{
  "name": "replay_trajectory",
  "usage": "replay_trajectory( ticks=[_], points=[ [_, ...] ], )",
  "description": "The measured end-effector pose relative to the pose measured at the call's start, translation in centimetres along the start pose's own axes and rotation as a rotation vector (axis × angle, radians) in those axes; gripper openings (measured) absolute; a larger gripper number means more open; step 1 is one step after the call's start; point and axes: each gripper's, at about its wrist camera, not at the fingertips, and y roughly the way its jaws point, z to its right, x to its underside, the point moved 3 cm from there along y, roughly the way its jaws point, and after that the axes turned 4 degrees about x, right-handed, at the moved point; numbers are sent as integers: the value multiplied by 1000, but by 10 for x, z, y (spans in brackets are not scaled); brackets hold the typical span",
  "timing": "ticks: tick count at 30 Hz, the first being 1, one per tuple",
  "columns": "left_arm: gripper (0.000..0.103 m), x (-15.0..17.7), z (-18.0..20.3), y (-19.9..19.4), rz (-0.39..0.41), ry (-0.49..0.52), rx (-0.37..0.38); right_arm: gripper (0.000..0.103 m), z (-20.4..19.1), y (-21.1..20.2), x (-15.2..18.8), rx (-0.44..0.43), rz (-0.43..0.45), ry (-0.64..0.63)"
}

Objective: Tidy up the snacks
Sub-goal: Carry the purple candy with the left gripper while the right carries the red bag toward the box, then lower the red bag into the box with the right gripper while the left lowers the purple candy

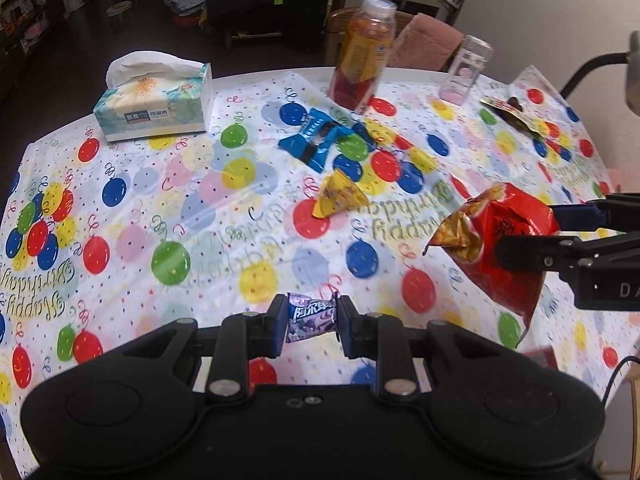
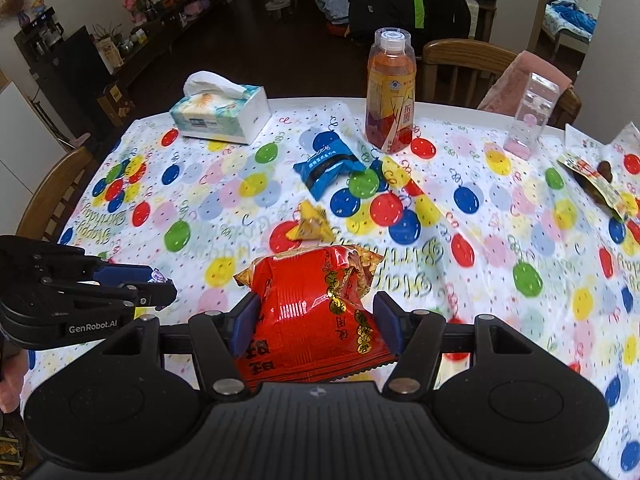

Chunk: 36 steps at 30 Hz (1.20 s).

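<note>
Purple candy [image 1: 311,317] in left claw [image 1: 311,320]

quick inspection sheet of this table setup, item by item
surface: balloon-print plastic tablecloth over a white table.
job's things: small purple candy wrapper and red foil snack bag both held; blue biscuit packet, yellow triangular snack packet, opened snack pouch lying loose.
clutter: tissue box, orange juice bottle, clear plastic box.
grippers: left gripper shut on candy; right gripper shut on bag.
cables: thin black cable at table edge.
surroundings: wooden chairs, dark floor.
</note>
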Motion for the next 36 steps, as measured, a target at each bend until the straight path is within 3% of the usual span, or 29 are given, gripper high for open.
replay_trajectory(
  ticks=[22, 36],
  points=[
    [24, 88, 41, -63, -9, 98, 95, 61, -23, -71, 99, -14, 11, 29],
    [24, 142, 59, -39, -53, 133, 98, 61, -25, -49, 154, -22, -15, 73]
  ],
)
